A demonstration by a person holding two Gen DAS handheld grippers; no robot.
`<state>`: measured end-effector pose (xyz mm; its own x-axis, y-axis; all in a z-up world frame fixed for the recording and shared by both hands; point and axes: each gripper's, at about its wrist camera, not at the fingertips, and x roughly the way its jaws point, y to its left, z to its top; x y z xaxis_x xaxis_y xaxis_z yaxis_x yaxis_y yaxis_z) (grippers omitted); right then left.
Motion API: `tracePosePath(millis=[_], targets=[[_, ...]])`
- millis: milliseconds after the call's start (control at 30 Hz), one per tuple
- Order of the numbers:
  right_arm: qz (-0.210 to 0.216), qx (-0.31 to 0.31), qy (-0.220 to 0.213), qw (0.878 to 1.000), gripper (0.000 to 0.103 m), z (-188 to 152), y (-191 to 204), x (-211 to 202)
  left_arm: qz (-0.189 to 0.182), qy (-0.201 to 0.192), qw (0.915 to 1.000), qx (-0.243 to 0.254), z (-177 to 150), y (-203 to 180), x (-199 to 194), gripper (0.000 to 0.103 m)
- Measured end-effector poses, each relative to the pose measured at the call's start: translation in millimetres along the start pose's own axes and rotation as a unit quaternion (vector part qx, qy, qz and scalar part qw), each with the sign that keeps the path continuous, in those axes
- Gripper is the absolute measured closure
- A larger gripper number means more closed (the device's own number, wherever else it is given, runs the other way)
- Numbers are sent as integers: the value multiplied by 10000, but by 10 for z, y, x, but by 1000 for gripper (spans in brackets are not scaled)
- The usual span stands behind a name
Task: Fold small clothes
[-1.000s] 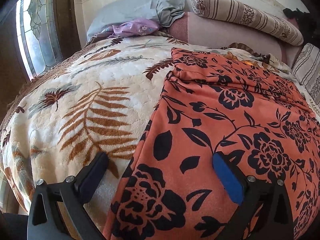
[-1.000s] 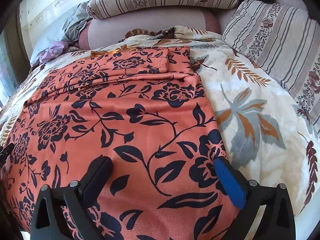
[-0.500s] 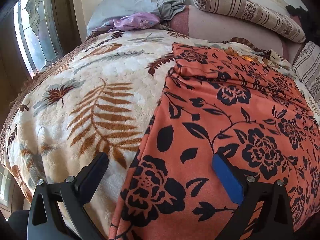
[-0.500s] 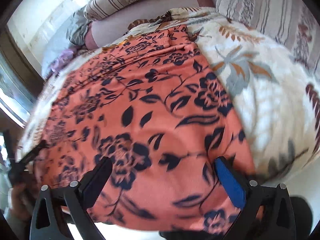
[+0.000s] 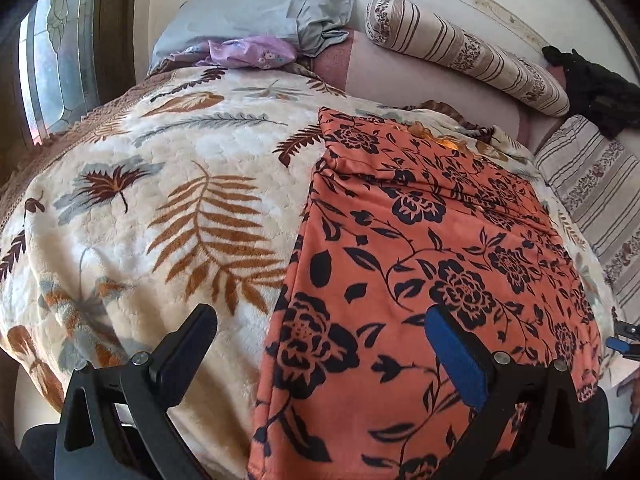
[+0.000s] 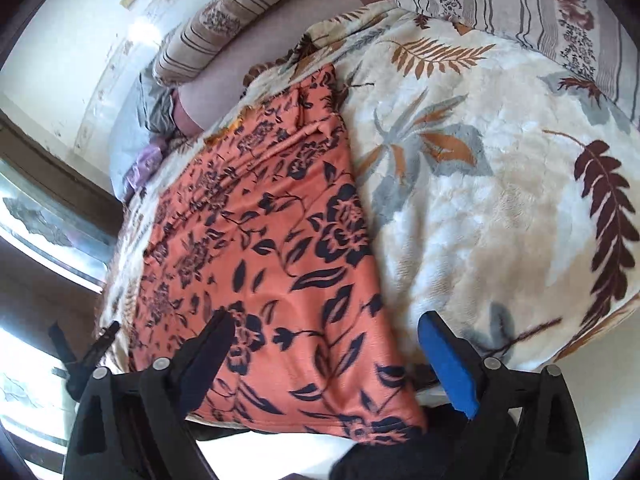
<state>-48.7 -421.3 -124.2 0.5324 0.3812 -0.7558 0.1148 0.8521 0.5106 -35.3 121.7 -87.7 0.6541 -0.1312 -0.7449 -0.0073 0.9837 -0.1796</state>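
Left wrist view: the left gripper (image 5: 320, 344) spread wide, holding nothing, over the near left edge of an orange floral garment (image 5: 432, 264) lying flat on a leaf-print blanket (image 5: 160, 208), filling the frame from 12 to 5 o'clock.

Right wrist view: the right gripper (image 6: 324, 344) gapes wide, empty, above the garment's (image 6: 264, 248) near right corner; blanket (image 6: 500, 208) at 3 o'clock.

Leaf-print blanket (image 5: 168, 208), striped bolster (image 5: 464, 52)

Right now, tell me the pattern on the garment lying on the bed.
Orange garment with black flowers and leaves, clearest in the left wrist view.
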Motion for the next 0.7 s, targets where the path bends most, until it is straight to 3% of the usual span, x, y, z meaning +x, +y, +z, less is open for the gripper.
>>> tracePosePath(millis=[133,267,433,633,700], targets=[[388,188,494,9978,51,-144,-206,181,-229,655,9976,67,-170,112,27,0],[526,110,642,9965,53,-277,-151,267,-402,851,9948,396,-280,6,43,0],[822,354,598,9942,51,-274,-280,317,-461,1040,9928,385,-309,-11,136,2],[841,164,619,9944,49,-274,-235,334,-107,1118,9929,383,-329,63,161,38],[815,183,635,9945,48,-270,-229,345,42,1146,9926,394,-329,96,148,60]])
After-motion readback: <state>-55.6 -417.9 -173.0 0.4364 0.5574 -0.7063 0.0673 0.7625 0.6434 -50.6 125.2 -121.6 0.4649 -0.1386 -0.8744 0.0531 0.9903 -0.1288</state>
